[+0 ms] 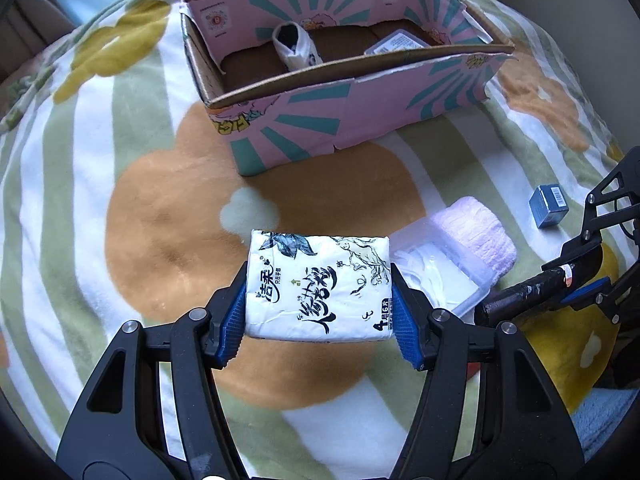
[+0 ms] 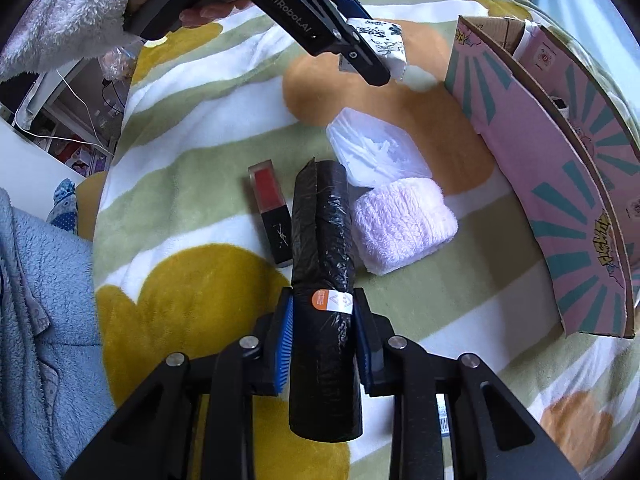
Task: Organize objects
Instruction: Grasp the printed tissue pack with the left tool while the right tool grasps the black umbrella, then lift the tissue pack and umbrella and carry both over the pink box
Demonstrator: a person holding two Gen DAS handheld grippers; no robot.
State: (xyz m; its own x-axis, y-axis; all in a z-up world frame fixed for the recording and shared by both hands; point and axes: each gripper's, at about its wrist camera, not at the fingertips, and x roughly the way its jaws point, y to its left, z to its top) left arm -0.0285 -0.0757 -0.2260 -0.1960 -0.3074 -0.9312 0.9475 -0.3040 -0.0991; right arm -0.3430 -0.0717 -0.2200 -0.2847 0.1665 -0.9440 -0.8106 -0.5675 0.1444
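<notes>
L claw point(image 1: 318, 304) clamps tissue pack point(image 1: 318, 284) above blanket point(image 1: 80, 200), short of pink box point(image 1: 340, 116). R claw point(image 2: 322, 344) grips black bag roll point(image 2: 324, 280), w/ lipstick point(image 2: 270, 210) & pink towel point(image 2: 400, 224) beside it.

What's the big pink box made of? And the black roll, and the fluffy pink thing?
The box looks like cardboard: brown torn edges, matte printed pink outside. The black roll seems to be thin glossy plastic film, crinkled and shiny, likely bin bags. The fluffy pink thing looks like soft plush cloth, perhaps a towel, with a fuzzy ribbed pile.
</notes>
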